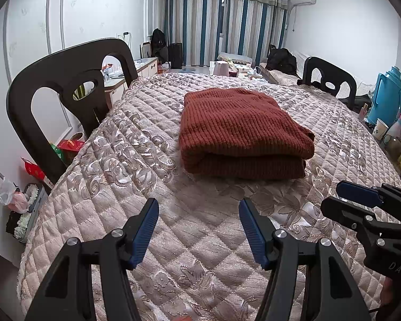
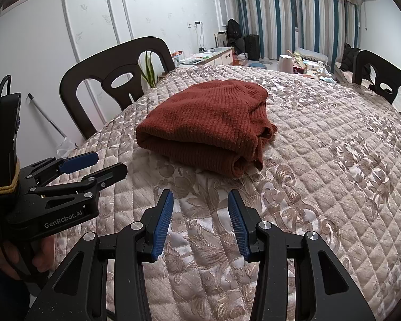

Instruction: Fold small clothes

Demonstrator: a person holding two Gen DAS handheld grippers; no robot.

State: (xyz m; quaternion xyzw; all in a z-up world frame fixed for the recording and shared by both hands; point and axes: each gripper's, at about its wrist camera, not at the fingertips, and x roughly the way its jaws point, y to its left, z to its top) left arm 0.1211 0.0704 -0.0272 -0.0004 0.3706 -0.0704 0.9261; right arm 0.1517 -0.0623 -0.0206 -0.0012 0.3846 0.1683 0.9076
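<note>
A rust-red knit sweater (image 1: 243,131) lies folded into a thick rectangle on the quilted table cover (image 1: 173,240). It also shows in the right wrist view (image 2: 208,125), with loose ends at its right side. My left gripper (image 1: 199,206) is open and empty, held above the cover a short way in front of the sweater. My right gripper (image 2: 200,198) is open and empty, also in front of the sweater. Each gripper shows in the other's view: the right gripper (image 1: 334,196) at the right edge, the left gripper (image 2: 109,164) at the left.
The beige quilted cover (image 2: 320,160) drapes a round table. Dark chairs stand at the left (image 1: 64,93) and far right (image 1: 331,80). A blue thermos (image 1: 387,96) and cups sit at the right. Boxes and bags lie on the floor at the left (image 1: 26,187).
</note>
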